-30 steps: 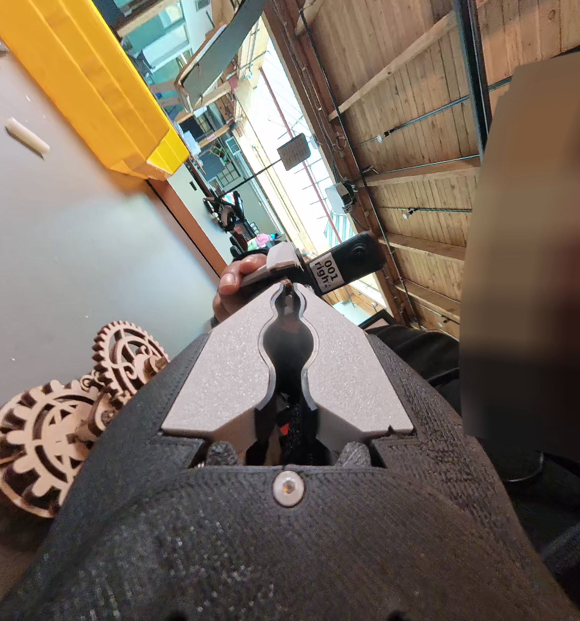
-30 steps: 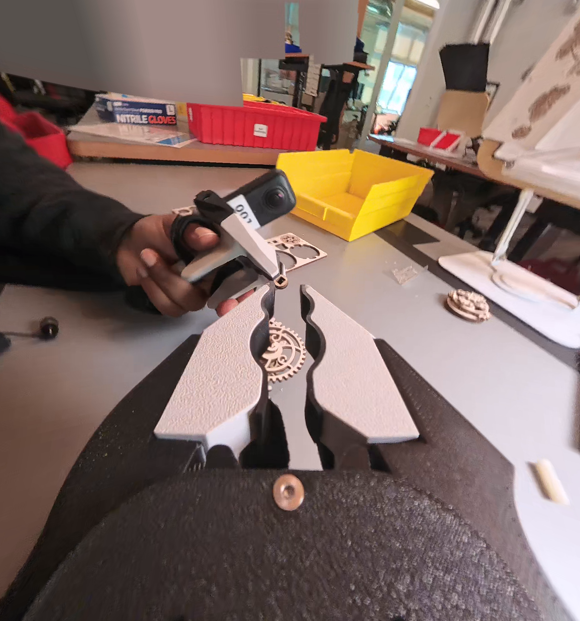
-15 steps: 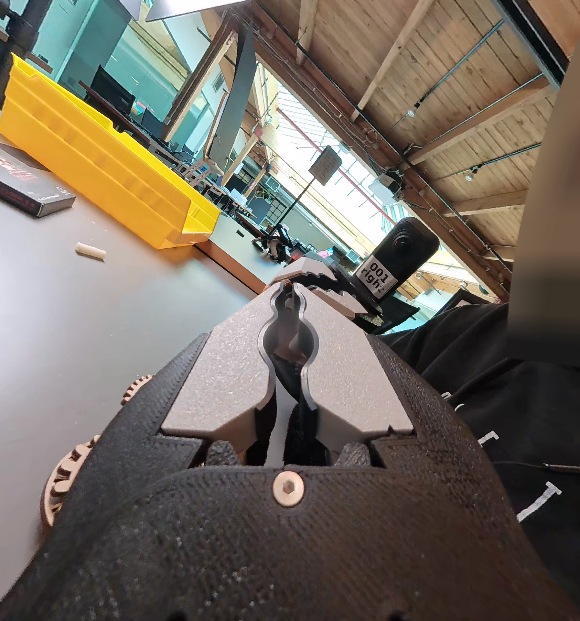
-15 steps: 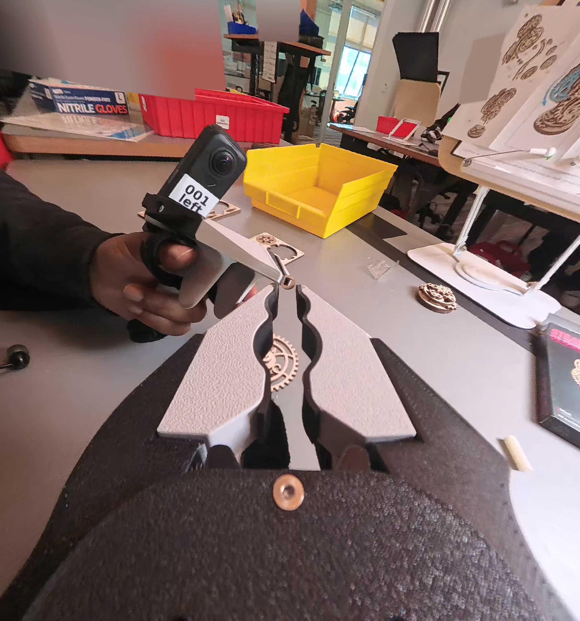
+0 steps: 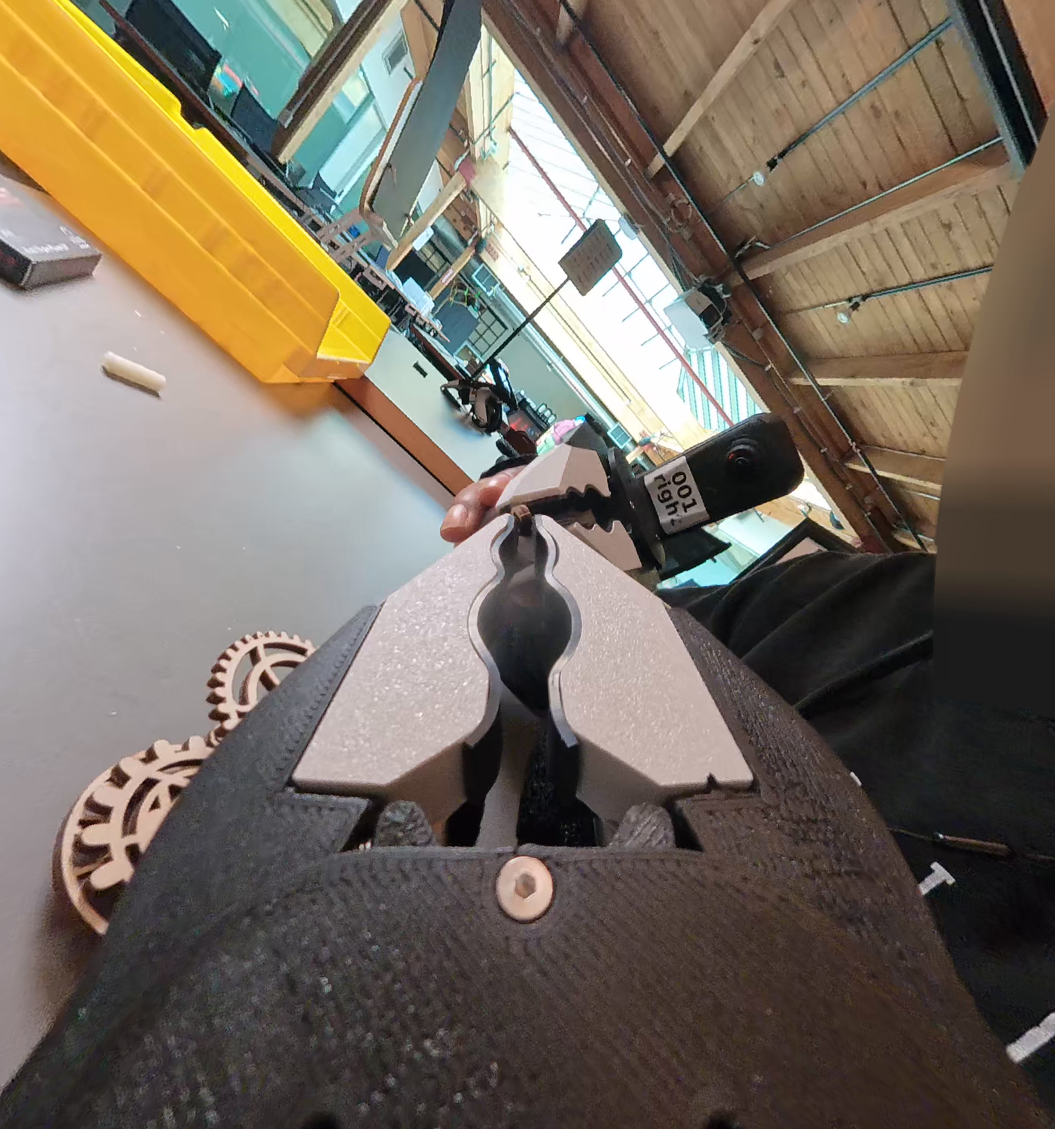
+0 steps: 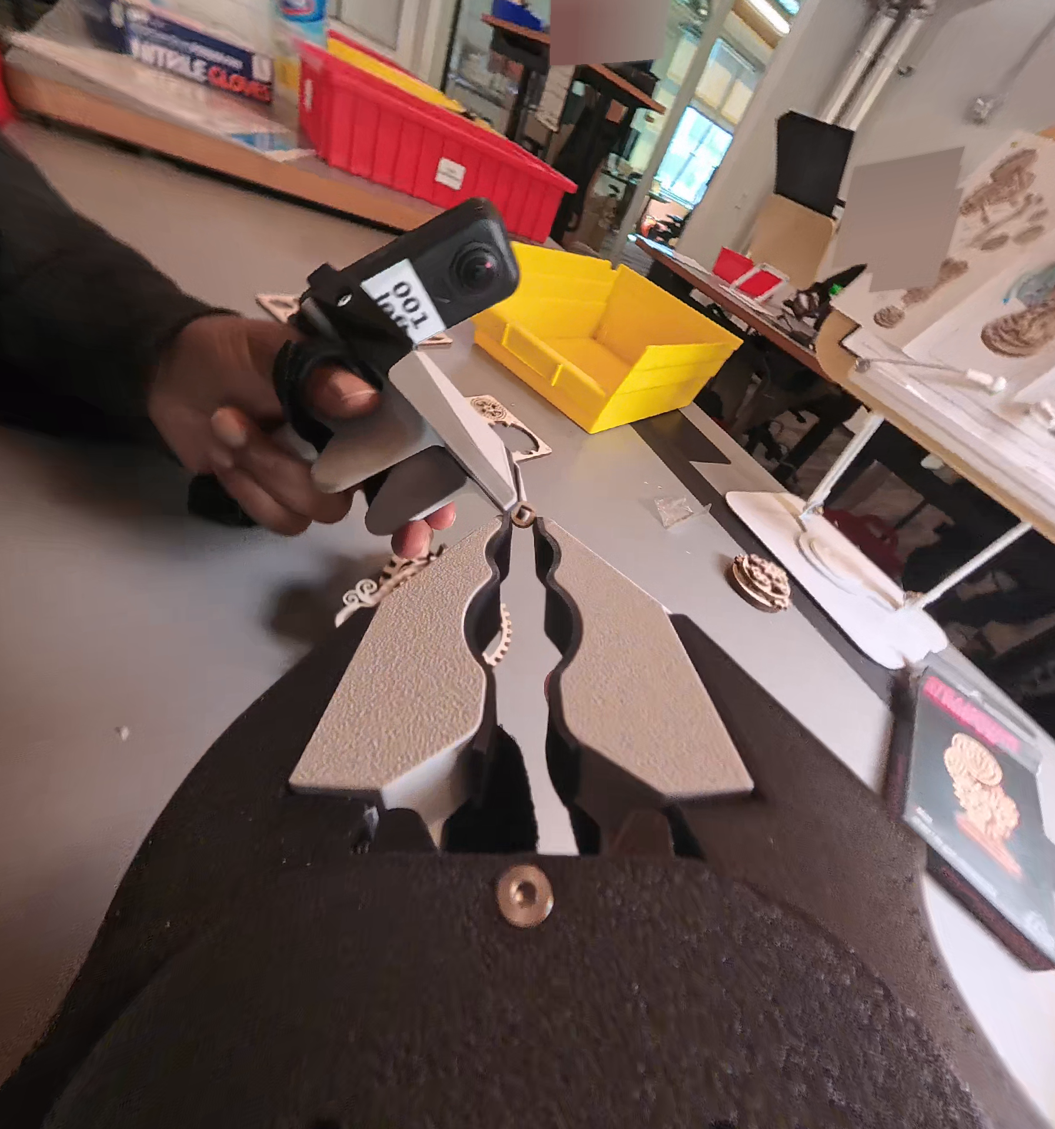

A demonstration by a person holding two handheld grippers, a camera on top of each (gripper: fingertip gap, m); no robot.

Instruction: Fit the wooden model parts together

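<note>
The left gripper (image 6: 513, 498) was closed on a small wooden ring (image 6: 522, 515), held above the grey table (image 6: 604, 489) at 12 o'clock of the right gripper (image 6: 520, 524), whose narrowly parted fingertips (image 6: 494, 531) flanked the ring. Whether they pressed on it could not be told. A premature left release could drop the ring near the gear assembly (image 5: 146, 788) at 7 o'clock.
</note>
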